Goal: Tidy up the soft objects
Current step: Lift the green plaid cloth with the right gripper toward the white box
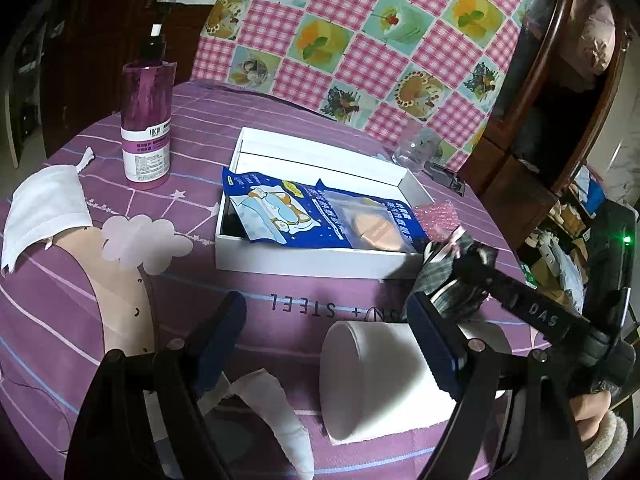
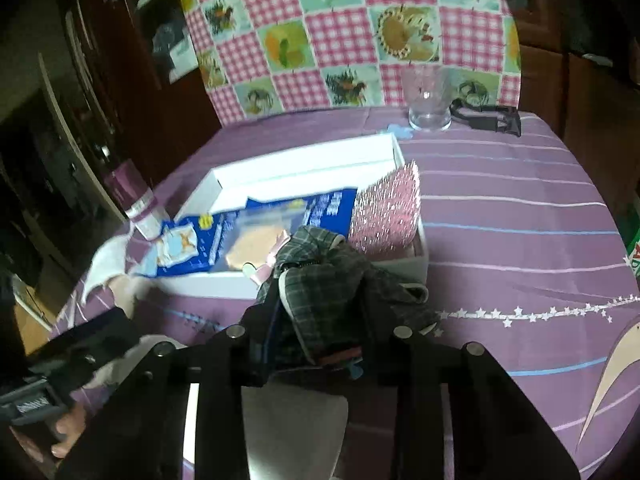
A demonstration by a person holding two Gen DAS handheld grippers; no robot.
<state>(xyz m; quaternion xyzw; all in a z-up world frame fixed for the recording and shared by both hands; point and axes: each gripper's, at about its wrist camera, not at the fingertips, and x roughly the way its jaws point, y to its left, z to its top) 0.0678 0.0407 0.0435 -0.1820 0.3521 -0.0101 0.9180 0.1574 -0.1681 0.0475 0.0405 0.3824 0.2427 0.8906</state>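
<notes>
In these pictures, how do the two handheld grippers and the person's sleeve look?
The left gripper has black angular arms with silver rivets and dark blue pads on its fingers. The right gripper is built likewise in black; its bar shows the white letters "DAS" in the left wrist view. The sleeve cuff by a hand is fluffy and off-white.

Grey plaid cloth (image 2: 320,280), crumpled, with small pink bow, sat at the white box's (image 1: 304,262) 5 o'clock corner. Blue packet (image 1: 320,216) and pink bubble wrap (image 1: 436,218) lay inside the box. White mask (image 1: 44,208) lay flat, well apart at 9 o'clock.
</notes>
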